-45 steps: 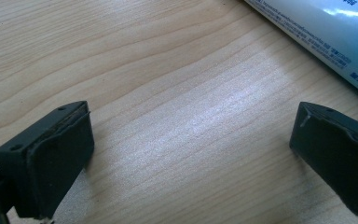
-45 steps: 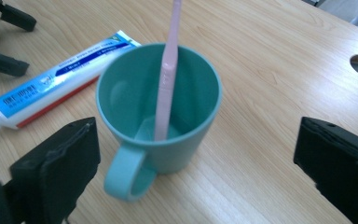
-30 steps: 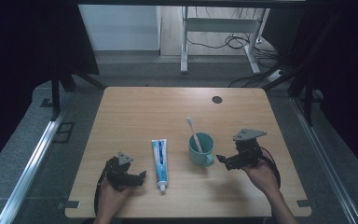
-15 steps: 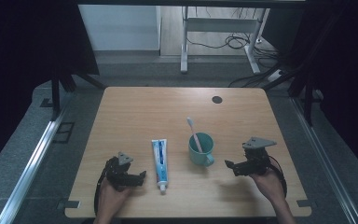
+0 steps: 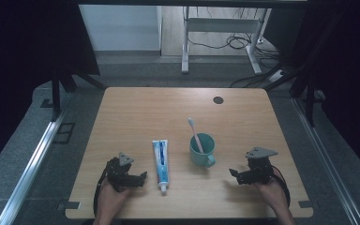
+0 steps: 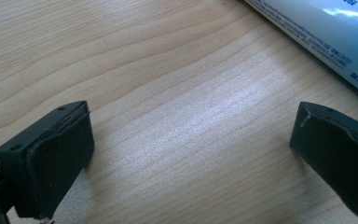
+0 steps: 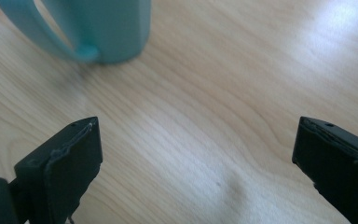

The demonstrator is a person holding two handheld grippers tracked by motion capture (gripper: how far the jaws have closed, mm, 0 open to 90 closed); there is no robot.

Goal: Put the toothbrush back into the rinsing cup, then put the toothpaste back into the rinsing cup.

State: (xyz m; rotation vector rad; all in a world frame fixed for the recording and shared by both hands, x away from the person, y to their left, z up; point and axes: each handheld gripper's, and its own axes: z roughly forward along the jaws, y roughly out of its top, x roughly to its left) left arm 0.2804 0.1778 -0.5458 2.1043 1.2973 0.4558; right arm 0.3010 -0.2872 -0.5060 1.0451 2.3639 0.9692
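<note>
A teal mug (image 5: 201,150) stands on the wooden table (image 5: 150,112) with a white toothbrush (image 5: 194,133) leaning in it. A white and blue toothpaste tube (image 5: 160,161) lies left of the mug, cap toward me. My left gripper (image 5: 138,180) rests open near the front edge, just left of the tube (image 6: 326,32), with bare wood between its jaws. My right gripper (image 5: 234,176) sits open low over the table, right of the mug (image 7: 100,28), whose handle points at it. Nothing is held.
A dark round grommet (image 5: 218,100) marks the table's far right. Behind the table stand a metal desk frame (image 5: 225,33) and loose cables (image 5: 236,42) on the floor. Dark curtains flank both sides.
My right gripper has drawn back from beside the mug toward the front edge and sunk lower. The left gripper, mug, toothbrush and tube stay where they were.
</note>
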